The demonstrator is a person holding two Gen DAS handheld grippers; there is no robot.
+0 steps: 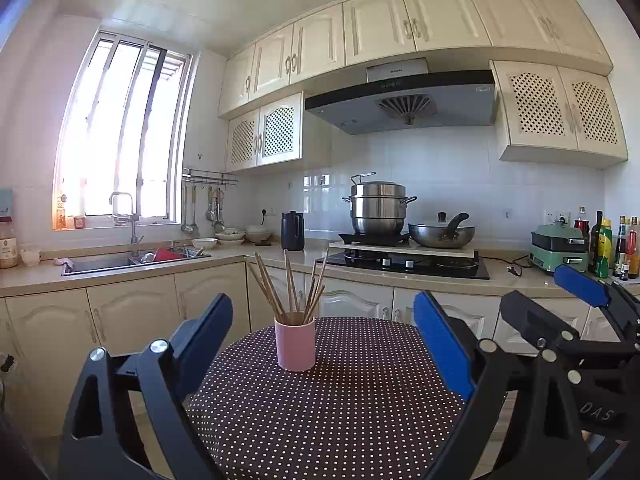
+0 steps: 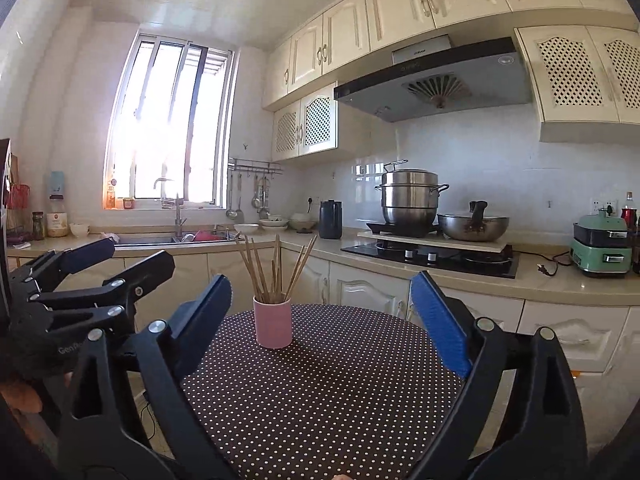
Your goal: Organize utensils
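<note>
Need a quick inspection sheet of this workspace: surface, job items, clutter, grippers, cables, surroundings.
Surface: round table, dark polka-dot cloth.
Job's things: pink cup upright on the table, chopsticks standing in it, fanned out.
Clutter: nothing seen on the table.
Grippers: left gripper open, empty; right gripper open, empty; both short of the cup.
Cables: unplugged cord on the counter.
Surroundings: sink, stove with steamer pot and wok.

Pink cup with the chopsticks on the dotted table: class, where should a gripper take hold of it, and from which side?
Probably the pink cup is best taken around its lower wall, coming in level from the near side with one finger on each flank. It stands upright and is straight-sided, so the pads would sit flat. The chopsticks fan out above the rim, so coming from above looks awkward.
</note>
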